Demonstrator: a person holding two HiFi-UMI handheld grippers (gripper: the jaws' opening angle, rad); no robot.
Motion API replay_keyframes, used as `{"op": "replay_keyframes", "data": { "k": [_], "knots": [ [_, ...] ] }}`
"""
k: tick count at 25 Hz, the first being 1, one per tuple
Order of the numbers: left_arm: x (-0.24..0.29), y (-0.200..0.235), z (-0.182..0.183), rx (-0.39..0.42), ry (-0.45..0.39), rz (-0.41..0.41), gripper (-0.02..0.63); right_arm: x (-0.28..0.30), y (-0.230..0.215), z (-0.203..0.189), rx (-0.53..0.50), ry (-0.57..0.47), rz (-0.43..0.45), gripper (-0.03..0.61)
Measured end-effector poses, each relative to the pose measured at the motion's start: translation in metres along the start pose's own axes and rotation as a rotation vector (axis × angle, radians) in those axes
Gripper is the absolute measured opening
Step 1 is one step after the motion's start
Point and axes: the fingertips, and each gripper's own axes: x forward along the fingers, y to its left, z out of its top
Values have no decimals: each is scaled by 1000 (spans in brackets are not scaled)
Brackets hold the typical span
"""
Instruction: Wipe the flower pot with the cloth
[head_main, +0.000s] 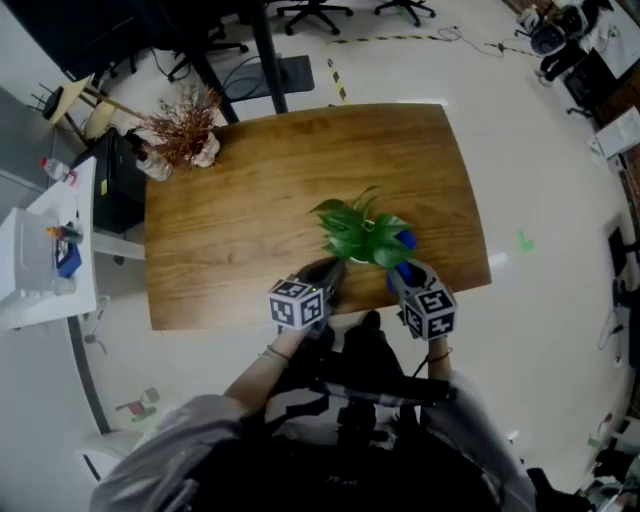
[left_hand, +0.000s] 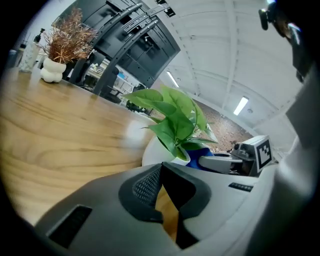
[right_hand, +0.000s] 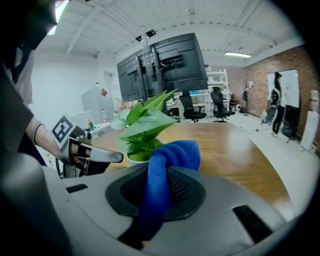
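Wooden table (head_main: 250, 210); flower pot (left_hand: 155, 152); dried-plant vase (head_main: 205, 152) at far corner

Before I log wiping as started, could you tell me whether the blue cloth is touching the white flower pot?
Cannot tell: in the right gripper view the blue cloth overlaps the white flower pot, hiding any gap.

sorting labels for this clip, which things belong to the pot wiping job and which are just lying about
In the job:
- white flower pot with its green plant
- blue cloth, clamped in the right gripper
- left gripper, shut and empty, beside the pot

Just lying about:
- dried-plant vase at the far corner
- white side shelf
- office chairs
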Motion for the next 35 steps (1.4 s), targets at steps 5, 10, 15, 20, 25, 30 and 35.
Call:
{"op": "replay_keyframes", "data": {
  "k": [5,10,15,20,25,30,35],
  "knots": [
    [4,-5,2,-45,-56,71,5,19,5,-3,-96,53,142,58],
    [7,-4,4,-72,-99,134,5,33,13,-22,-100,98,219,58],
    [1,9,10,-100,-145,204,5,46,33,-44,-94,156,310,58],
    [0,26,18,-120,-191,249,5,57,41,-57,-113,194,366,58],
    [2,33,25,-99,-196,259,5,49,32,-48,-110,184,367,58],
    [-2,24,20,-59,-160,232,5,38,-1,-16,-68,116,301,58],
    [6,9,1,-42,-104,175,5,53,-22,15,-103,58,282,58]
  ]
}}
